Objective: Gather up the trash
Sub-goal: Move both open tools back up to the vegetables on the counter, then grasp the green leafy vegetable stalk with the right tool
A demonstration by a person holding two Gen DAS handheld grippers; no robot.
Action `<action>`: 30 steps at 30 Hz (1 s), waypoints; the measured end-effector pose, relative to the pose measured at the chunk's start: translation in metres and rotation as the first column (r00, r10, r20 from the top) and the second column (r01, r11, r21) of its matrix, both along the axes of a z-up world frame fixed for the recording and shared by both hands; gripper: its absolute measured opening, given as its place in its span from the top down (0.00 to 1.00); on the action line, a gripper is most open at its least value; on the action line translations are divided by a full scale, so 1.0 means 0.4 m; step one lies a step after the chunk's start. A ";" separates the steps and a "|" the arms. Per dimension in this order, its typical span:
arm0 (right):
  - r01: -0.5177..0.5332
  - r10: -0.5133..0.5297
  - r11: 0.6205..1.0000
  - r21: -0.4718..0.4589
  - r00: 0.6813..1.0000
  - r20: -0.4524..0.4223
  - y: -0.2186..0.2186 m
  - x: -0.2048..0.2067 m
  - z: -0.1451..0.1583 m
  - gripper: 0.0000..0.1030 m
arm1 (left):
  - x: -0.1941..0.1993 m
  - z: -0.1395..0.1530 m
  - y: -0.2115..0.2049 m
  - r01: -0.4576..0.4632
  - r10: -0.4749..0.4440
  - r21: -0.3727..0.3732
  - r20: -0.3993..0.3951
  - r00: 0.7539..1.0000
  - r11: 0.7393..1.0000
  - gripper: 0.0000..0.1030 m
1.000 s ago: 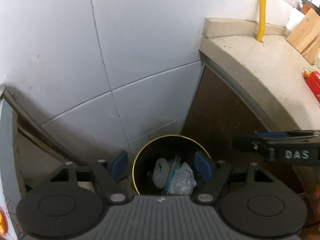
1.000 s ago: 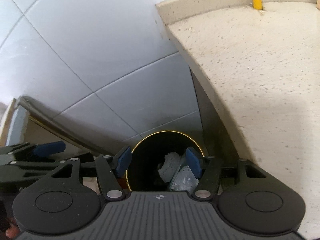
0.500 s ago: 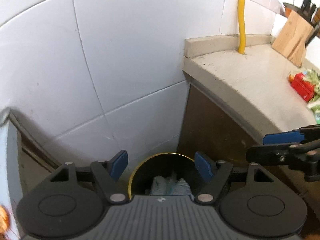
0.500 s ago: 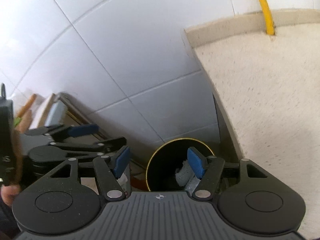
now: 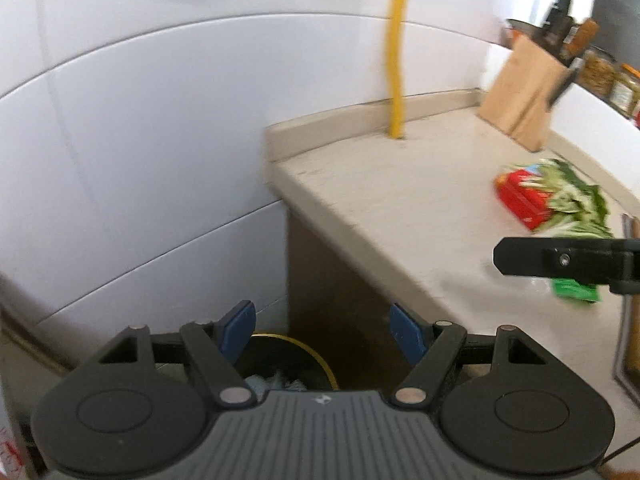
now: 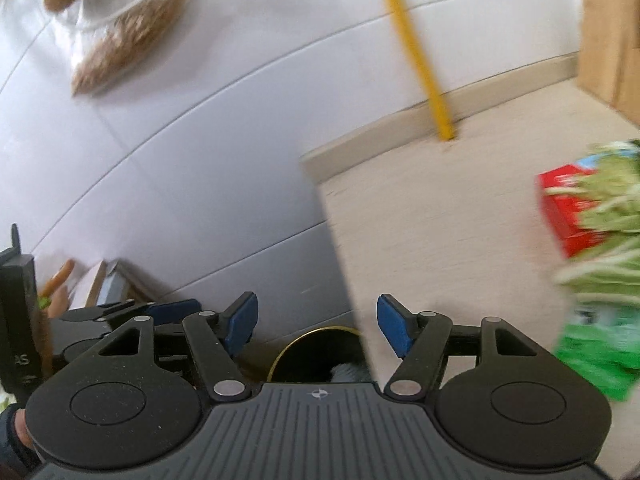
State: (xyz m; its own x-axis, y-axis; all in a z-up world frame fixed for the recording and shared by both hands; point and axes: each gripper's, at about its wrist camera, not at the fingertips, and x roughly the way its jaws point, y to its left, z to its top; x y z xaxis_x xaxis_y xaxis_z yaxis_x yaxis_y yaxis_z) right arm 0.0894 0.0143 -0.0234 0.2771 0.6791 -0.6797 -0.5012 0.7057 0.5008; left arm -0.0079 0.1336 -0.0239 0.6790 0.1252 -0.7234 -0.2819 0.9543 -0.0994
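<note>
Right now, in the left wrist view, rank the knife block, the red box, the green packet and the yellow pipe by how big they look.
1. Yellow pipe, the longest thing in the picture.
2. Knife block.
3. Red box, partly under the greens, so its full size is unsure.
4. Green packet, mostly hidden behind the other tongs, so unsure too.

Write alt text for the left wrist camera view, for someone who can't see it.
The open, empty left gripper hangs above a black trash bin on the floor beside a beige kitchen counter. On the counter lie a red box, leafy greens and a knife block.
</note>
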 end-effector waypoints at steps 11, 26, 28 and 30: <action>0.247 -0.246 0.969 -0.033 0.969 0.031 -0.233 0.009 0.008 0.29 | 0.098 0.034 -0.181 0.221 -0.221 -0.005 0.003 0.975 0.975 0.33; 0.433 -0.430 0.896 -0.098 0.902 0.044 -0.434 0.060 -0.017 0.29 | 0.259 0.069 -0.363 0.403 -0.404 0.052 0.007 0.915 0.914 0.33; 0.444 -0.441 0.891 -0.095 0.896 0.053 -0.450 0.094 -0.015 0.28 | 0.276 0.067 -0.372 0.402 -0.403 0.040 0.008 0.915 0.915 0.33; 0.455 -0.451 0.886 -0.096 0.891 0.057 -0.461 0.136 -0.015 0.28 | 0.292 0.060 -0.379 0.399 -0.399 0.024 0.003 0.917 0.917 0.33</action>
